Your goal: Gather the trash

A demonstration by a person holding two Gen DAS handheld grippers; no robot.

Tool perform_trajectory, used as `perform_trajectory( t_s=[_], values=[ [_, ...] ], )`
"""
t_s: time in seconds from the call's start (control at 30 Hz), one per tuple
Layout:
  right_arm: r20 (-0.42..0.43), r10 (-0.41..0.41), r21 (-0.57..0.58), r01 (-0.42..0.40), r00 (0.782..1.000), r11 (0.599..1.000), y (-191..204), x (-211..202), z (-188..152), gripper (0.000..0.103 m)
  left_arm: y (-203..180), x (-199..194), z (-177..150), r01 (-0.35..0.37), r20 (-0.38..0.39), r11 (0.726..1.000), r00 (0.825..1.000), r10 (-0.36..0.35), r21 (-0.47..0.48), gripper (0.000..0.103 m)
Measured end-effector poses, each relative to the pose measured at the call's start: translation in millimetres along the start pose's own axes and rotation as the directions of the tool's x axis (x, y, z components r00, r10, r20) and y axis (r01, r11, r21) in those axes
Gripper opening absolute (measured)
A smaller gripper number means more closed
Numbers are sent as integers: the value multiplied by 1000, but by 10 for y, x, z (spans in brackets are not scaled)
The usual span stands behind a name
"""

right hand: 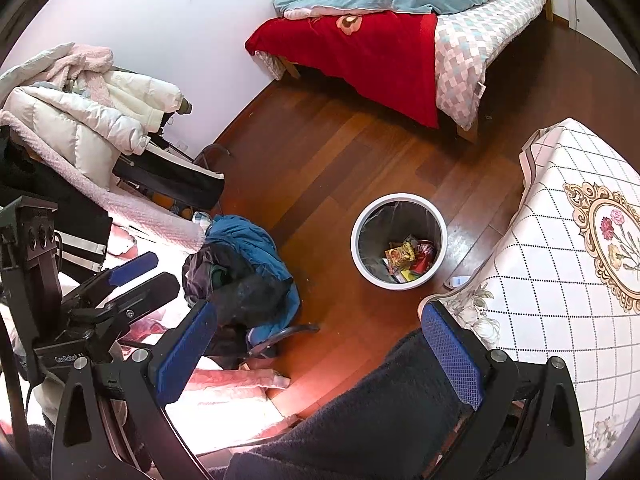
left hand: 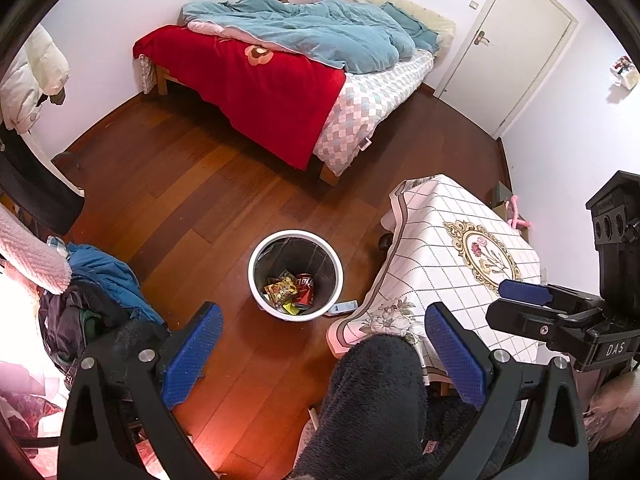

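A white trash bin (left hand: 256, 280) with a black liner stands on the wooden floor; it also shows in the right wrist view (right hand: 357, 252). Inside lie a red can (left hand: 305, 288), a yellow snack wrapper (left hand: 280, 289) and other wrappers. A small white and blue box (left hand: 343, 307) lies on the floor by the bin, next to the table; it shows in the right wrist view too (right hand: 459, 281). My left gripper (left hand: 322, 354) is open and empty, held high above the floor. My right gripper (right hand: 318, 354) is open and empty too; it also shows at the right of the left wrist view (left hand: 516, 300).
A table (left hand: 460, 264) with a white checked floral cloth stands right of the bin. A bed (left hand: 288, 76) with red and teal blankets is at the back. A chair heaped with clothes (right hand: 244, 272) stands left. A dark fleece leg (left hand: 372, 408) is below the grippers. A white door (left hand: 516, 40) is at far right.
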State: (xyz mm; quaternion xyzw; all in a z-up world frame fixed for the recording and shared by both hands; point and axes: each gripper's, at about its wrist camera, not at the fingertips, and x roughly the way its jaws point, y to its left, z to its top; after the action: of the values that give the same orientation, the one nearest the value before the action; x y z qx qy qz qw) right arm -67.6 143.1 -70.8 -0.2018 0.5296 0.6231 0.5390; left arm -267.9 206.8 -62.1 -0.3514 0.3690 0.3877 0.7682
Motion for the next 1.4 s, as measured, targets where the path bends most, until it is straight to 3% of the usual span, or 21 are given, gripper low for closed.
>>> perform_trajectory(
  t_s=[1.4],
  values=[
    [-7,20,-24,-20,1000,1000,147,-102,-8,103,-34,-177,4,12,19,1000,1000,-12,-1,103]
  ],
)
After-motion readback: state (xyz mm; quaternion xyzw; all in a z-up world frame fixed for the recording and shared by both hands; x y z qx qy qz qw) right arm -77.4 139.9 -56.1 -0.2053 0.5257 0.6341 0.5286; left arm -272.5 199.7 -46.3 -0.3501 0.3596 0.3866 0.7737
